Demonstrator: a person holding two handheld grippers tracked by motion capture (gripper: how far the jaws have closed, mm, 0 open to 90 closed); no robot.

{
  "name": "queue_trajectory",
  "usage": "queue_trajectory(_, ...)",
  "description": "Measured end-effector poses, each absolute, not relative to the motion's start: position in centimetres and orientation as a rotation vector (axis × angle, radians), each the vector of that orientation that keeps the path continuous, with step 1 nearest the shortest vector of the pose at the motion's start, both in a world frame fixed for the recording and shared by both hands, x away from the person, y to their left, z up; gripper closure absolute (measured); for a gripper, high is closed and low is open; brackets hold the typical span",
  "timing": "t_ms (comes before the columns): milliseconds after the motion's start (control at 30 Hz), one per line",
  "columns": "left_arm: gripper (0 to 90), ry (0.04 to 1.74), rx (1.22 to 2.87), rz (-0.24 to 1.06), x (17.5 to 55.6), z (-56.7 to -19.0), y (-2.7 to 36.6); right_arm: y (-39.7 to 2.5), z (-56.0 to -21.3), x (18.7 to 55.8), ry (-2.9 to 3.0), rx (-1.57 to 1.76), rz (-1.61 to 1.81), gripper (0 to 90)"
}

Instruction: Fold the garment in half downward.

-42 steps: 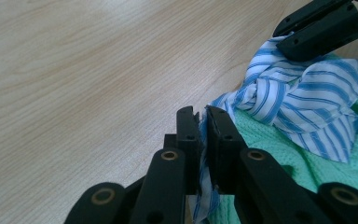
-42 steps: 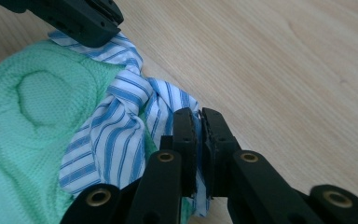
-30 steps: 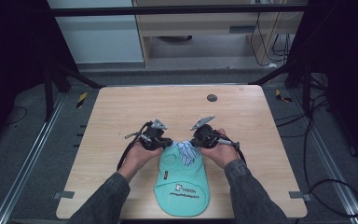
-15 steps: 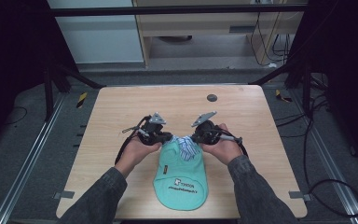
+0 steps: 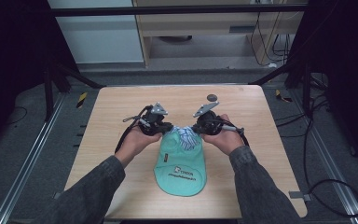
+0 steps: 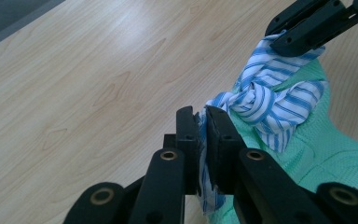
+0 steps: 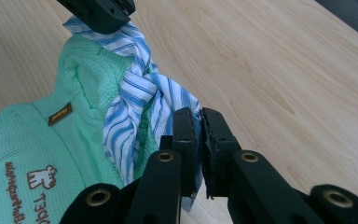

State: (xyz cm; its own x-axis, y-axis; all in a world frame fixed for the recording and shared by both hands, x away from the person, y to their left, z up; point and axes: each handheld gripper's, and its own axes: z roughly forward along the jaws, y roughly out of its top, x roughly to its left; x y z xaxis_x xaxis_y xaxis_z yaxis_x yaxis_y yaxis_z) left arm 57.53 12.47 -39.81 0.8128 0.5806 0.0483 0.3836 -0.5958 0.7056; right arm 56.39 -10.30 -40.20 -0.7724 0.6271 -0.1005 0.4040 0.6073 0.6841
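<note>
On the near half of the worktop (image 5: 112,140) lies a green garment (image 5: 179,163), its blue-striped ties (image 6: 270,100) knotted at the far end. The left claw (image 6: 201,133) and right claw (image 7: 197,135) are each clamped on one tie end, so the knot looks mid-tightening or mid-loosening. Next likely calls for a level, outward pull.

Both forearms enter from the bottom of the high view, sleeves dark grey, converging toward mid-table. Left hand (image 5: 137,138) grips the left gripper (image 5: 164,128), angled inward to the right. Right hand (image 5: 223,138) grips the right gripper (image 5: 196,128), angled inward to the left. Grippers face each other, near but apart. Left jaws clamped on striped cloth (image 6: 265,100); right jaws likewise clamped on its other end.
</note>
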Motion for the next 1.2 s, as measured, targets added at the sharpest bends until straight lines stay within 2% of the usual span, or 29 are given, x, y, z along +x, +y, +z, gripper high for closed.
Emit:
queue_trajectory(533, 84.3, 0.703, 2.241, 0.319, 58.0, -38.8, 13.3, -10.0, -38.5, 55.7, 2.425, 0.845, 0.955, 84.9)
queue_trajectory(1200, 84.1, 0.656, 2.235, 0.398, 58.3, -37.7, 12.9, -10.5, -38.6, 55.7, 2.360, 0.800, 1.001, 84.6)
